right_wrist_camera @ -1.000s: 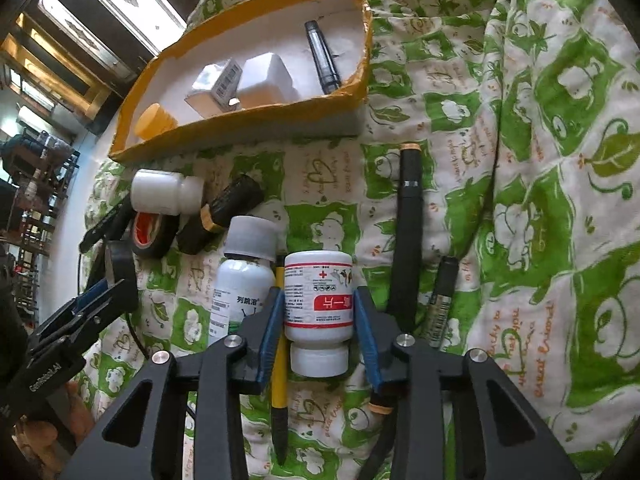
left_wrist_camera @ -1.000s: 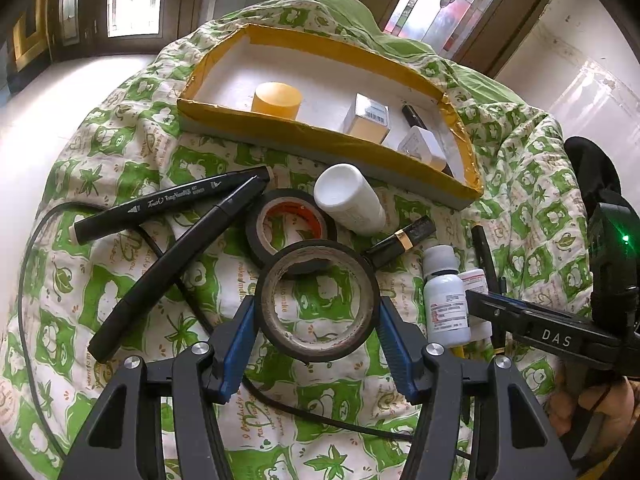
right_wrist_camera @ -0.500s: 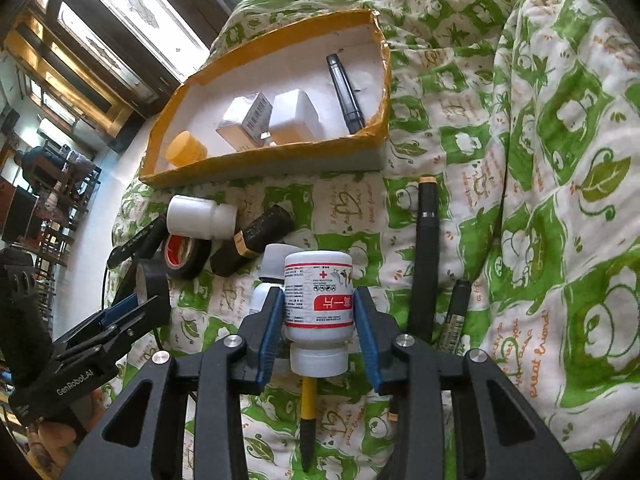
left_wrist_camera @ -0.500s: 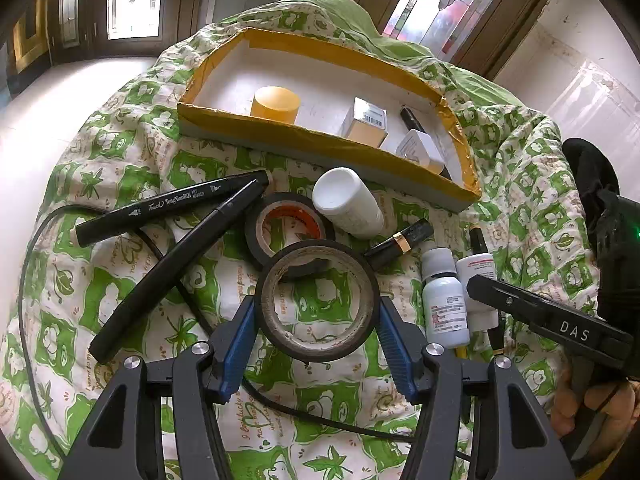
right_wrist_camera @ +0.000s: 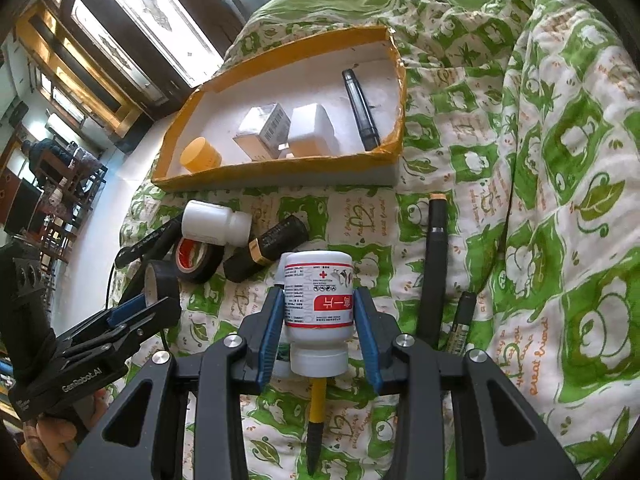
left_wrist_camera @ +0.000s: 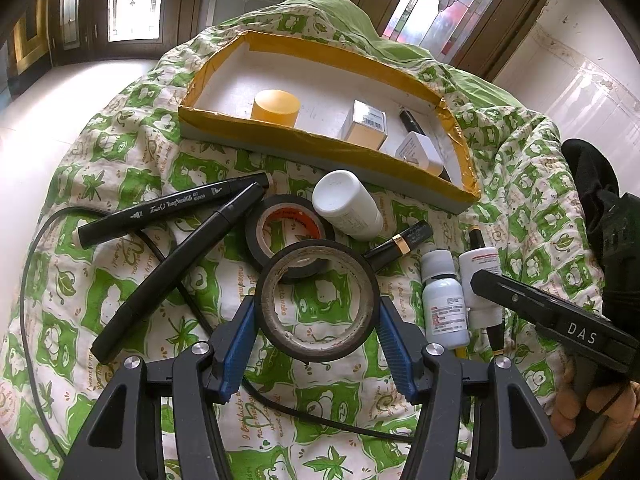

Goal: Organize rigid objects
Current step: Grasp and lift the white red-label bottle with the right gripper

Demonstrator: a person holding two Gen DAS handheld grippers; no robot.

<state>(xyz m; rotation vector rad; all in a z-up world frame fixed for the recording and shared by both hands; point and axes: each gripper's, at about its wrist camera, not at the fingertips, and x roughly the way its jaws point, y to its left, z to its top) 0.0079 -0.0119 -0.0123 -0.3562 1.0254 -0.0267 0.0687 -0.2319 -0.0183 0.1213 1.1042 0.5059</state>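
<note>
1. The left gripper (left_wrist_camera: 318,344) is squeezing a black tape roll (left_wrist_camera: 317,300) by its round sides, at 6 o'clock in the left view, low over the green bed cover (left_wrist_camera: 120,152)

2. The right gripper (right_wrist_camera: 318,332) is gripping a white bottle with a red label (right_wrist_camera: 318,296) around its middle, cap pointing back at the camera, lifted over the cover

3. The tape roll is looking light and stiff, a bit squashy, so holding across the ring is working well. The bottle is looking hard and smooth, so it may be slipping if held loosely

4. The yellow-edged box (left_wrist_camera: 224,120) is waiting at 12 o'clock with a yellow cap (left_wrist_camera: 276,108) and small cartons inside

5. The left view is showing two long markers (left_wrist_camera: 172,204) and a cable at 9 o'clock. The right view is showing a yellow pen (right_wrist_camera: 318,408) under the bottle and a dark pen (right_wrist_camera: 360,108) lying whole in the box
</note>
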